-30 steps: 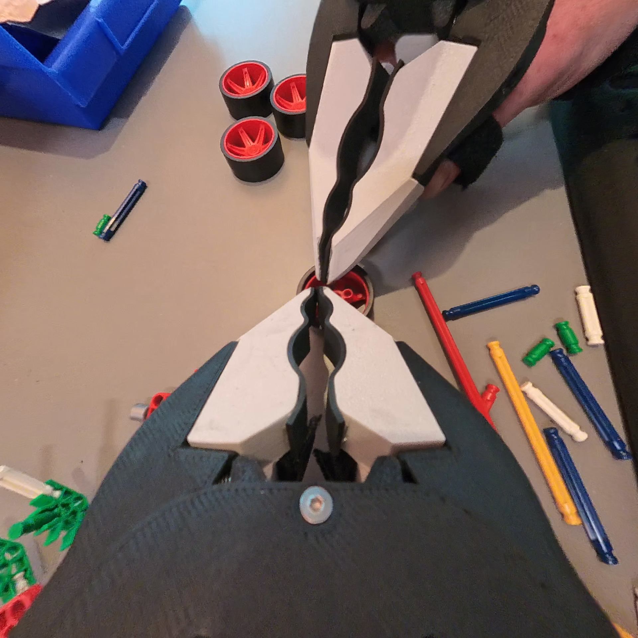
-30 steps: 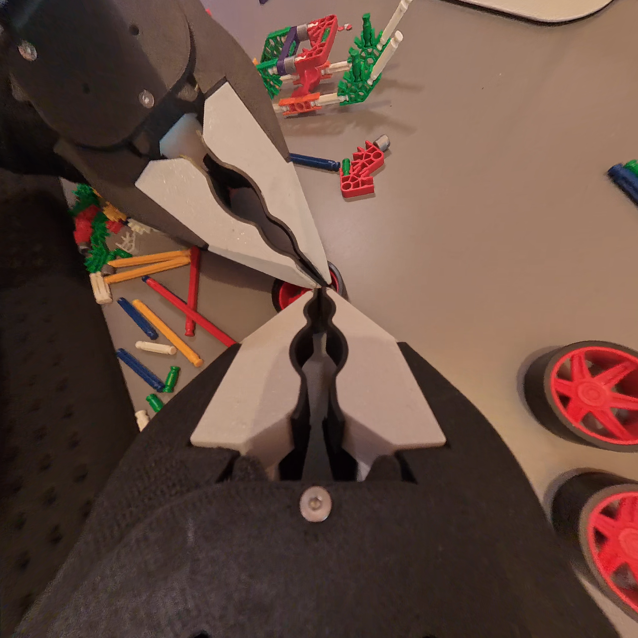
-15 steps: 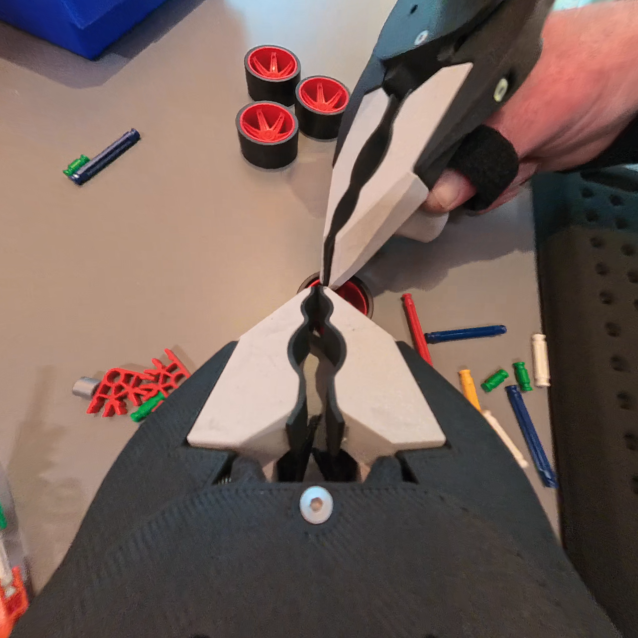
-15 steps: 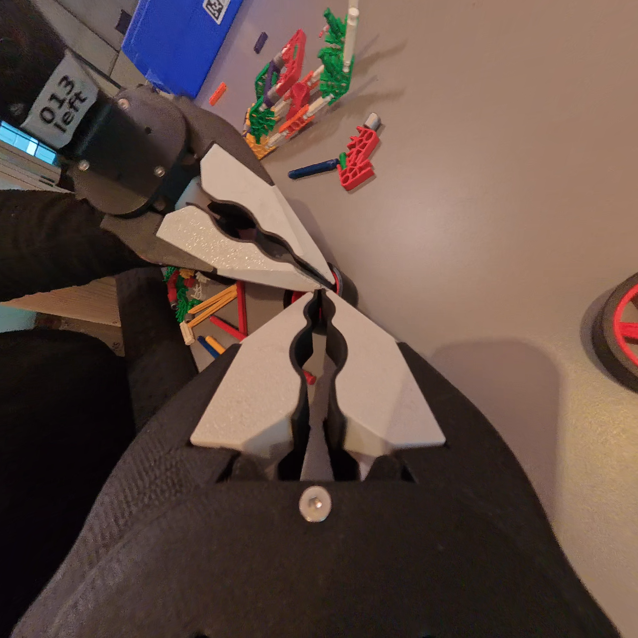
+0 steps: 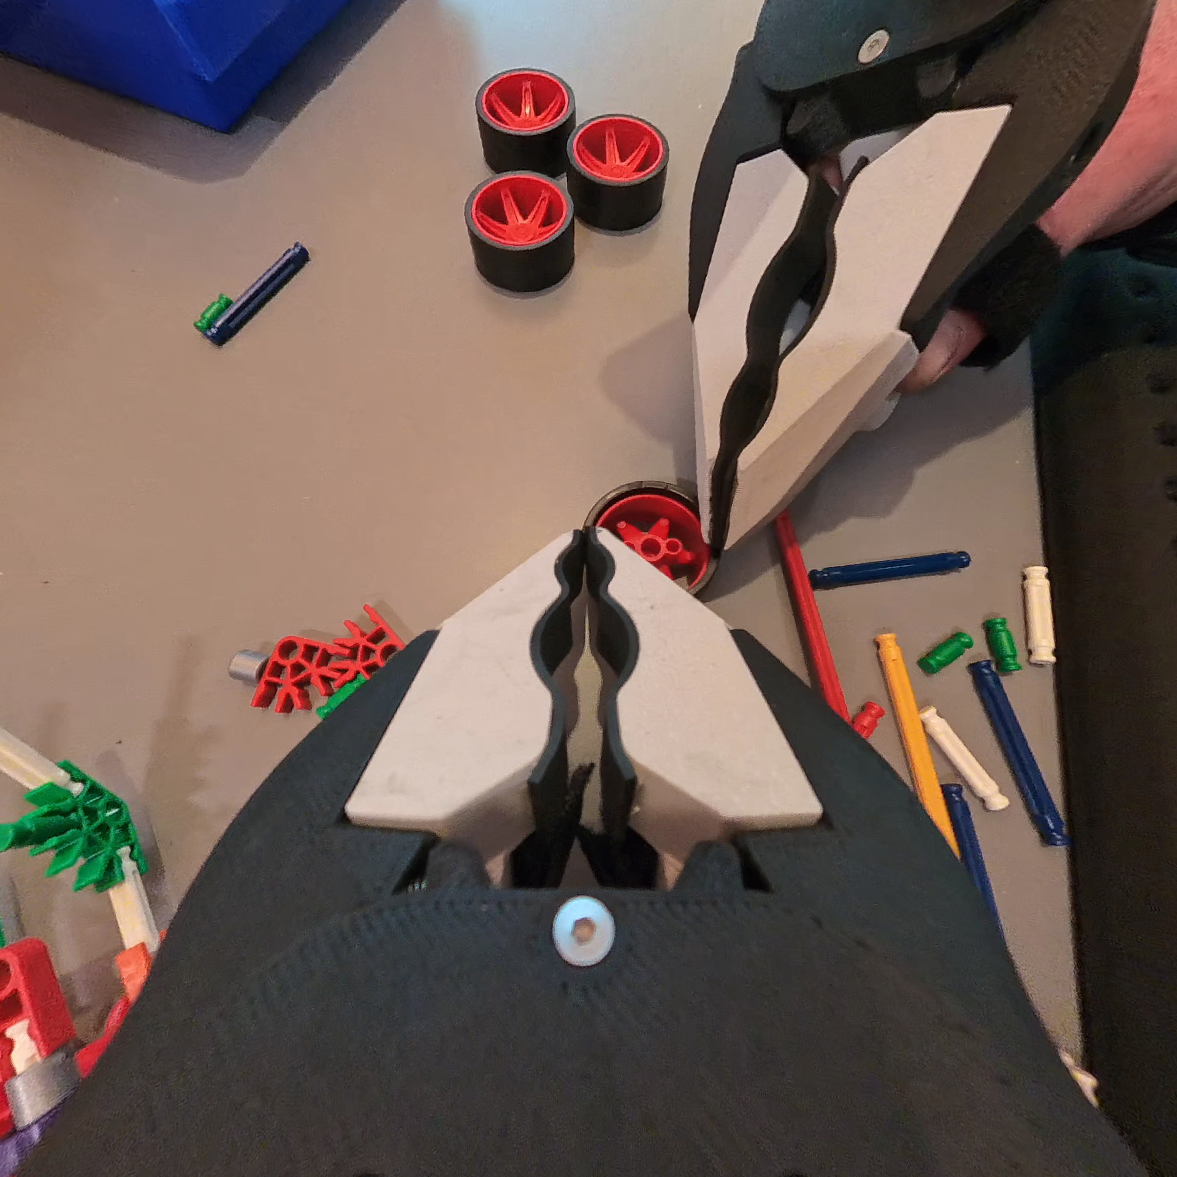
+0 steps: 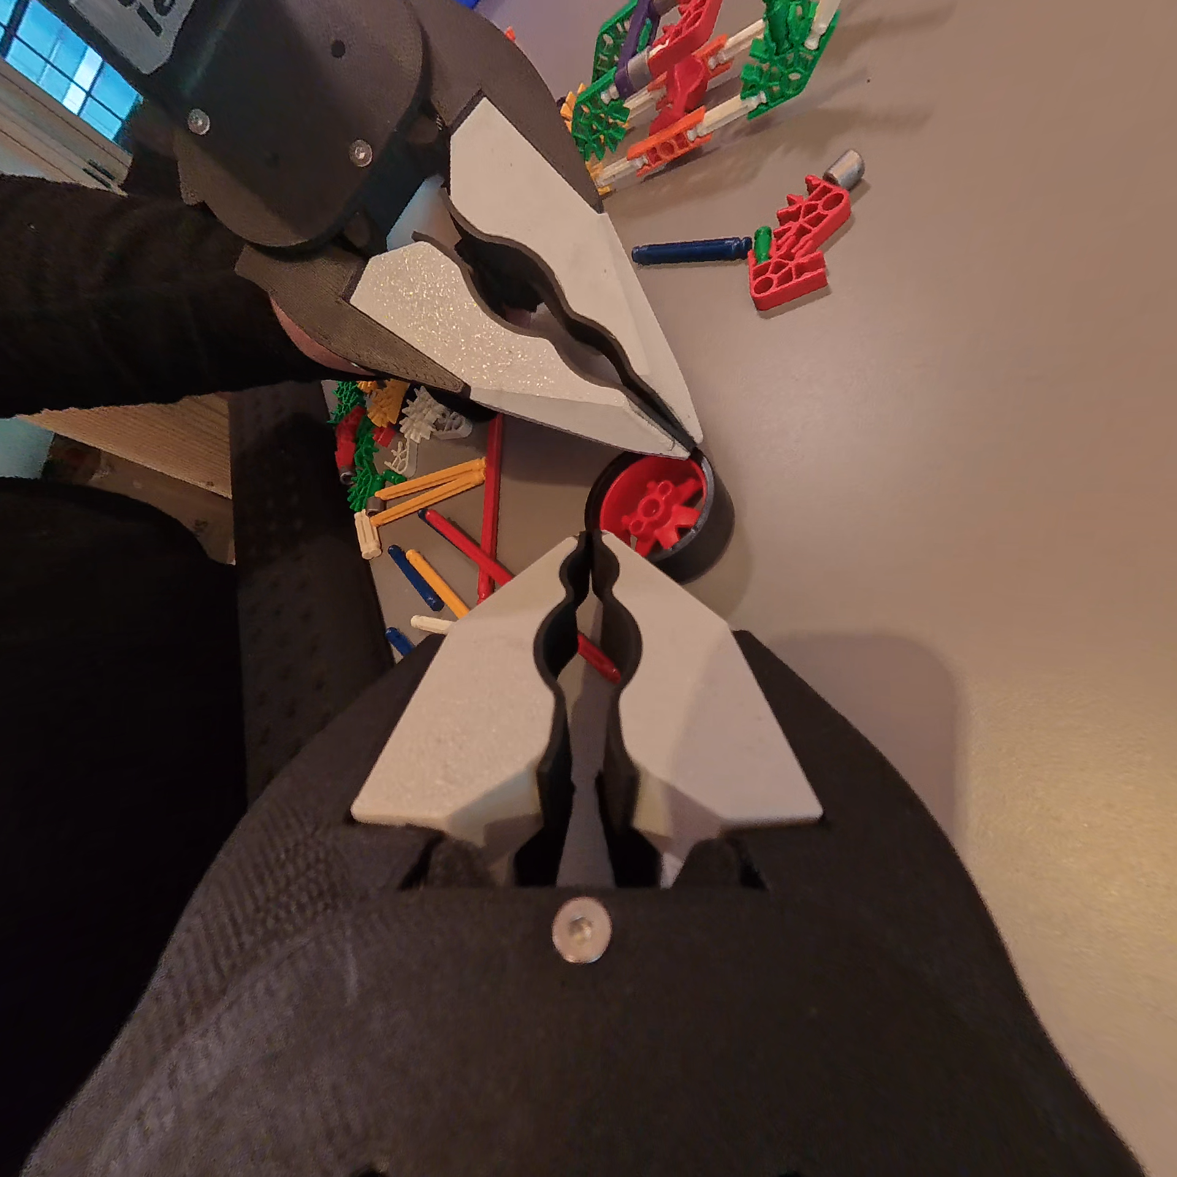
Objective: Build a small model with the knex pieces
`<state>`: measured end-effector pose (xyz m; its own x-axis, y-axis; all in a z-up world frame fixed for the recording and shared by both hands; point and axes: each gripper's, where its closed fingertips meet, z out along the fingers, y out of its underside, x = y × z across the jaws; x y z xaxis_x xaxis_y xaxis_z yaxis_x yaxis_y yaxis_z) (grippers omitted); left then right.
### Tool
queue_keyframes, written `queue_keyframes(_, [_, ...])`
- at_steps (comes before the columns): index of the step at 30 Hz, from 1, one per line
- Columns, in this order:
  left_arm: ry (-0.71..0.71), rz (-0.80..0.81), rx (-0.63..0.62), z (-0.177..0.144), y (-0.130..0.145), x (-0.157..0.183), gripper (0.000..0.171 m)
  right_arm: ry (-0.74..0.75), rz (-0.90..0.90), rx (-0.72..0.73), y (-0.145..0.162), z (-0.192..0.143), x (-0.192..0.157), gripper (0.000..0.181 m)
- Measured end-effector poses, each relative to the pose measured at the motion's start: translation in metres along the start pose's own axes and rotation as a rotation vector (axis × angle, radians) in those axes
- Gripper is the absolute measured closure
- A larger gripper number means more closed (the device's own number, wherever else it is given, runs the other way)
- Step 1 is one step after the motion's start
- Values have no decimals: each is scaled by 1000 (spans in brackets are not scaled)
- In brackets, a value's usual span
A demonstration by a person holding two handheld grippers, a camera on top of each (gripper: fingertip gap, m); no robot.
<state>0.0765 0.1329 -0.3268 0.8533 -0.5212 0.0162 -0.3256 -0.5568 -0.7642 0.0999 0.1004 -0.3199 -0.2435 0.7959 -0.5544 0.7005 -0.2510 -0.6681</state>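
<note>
In the left wrist view, a blue bin (image 5: pixel 159 51) sits at the far left corner of the grey table (image 5: pixel 318 446), cut off by the frame. Nearer, a short blue rod with a green connector (image 5: pixel 255 294) lies alone amid bare surface. At the near left edge a built model of green, white and red pieces (image 5: pixel 70 847) is only partly seen. A red lattice connector with a grey spacer (image 5: pixel 318 662) lies just beside the left gripper (image 5: pixel 586 535), whose fingers are pressed together on nothing, their tips at the rim of a lone wheel (image 5: pixel 656 541) with a black tyre and red hub. Three matching wheels (image 5: pixel 560 185) cluster farther back, well apart, with open table between.

The right gripper (image 5: pixel 716 541) comes in from the far right, held by a hand (image 5: pixel 955 337) in a black fingerless glove. Its fingers are closed too, tips touching the wheel's opposite rim; whether they pinch the rim wall I cannot tell. Loose rods (image 5: pixel 904 700) in red, blue, yellow, white and green scatter along the right edge, some hidden under the left gripper's body. A dark perforated surface (image 5: pixel 1114 637) borders that edge.
</note>
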Motion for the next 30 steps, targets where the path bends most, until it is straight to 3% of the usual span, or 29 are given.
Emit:
queue_keyframes(11, [-27, 23, 21, 3, 0, 5, 171, 11, 6, -79, 5, 10, -1, 181])
queue_keyframes(14, [18, -24, 17, 0, -1, 4, 171, -12, -62, -50, -10, 3, -21, 181])
queue_keyframes(16, [46, -68, 52, -11, -7, 2, 171, 69, -108, 5, -24, -9, -17, 146])
queue_keyframes(18, [44, -83, 70, -23, -11, -3, 171, 200, -175, -24, -24, -12, 1, 128])
queue_keyframes(20, [25, -74, 58, -31, -8, -6, 171, 238, -217, -62, -21, -2, 7, 120])
queue_keyframes(22, [35, -89, 51, -34, -4, -2, 171, 300, -282, -167, -10, 11, 14, 122])
queue_keyframes(24, [13, -101, 53, -38, 2, -1, 171, 337, -318, -250, 2, 22, 19, 138])
queue_keyframes(28, [-9, -156, 103, -53, 10, 1, 164, 309, -254, -210, -5, 31, 9, 140])
queue_keyframes(30, [-58, -148, 139, -65, 6, 0, 139, 232, -139, -97, -23, 28, -7, 139])
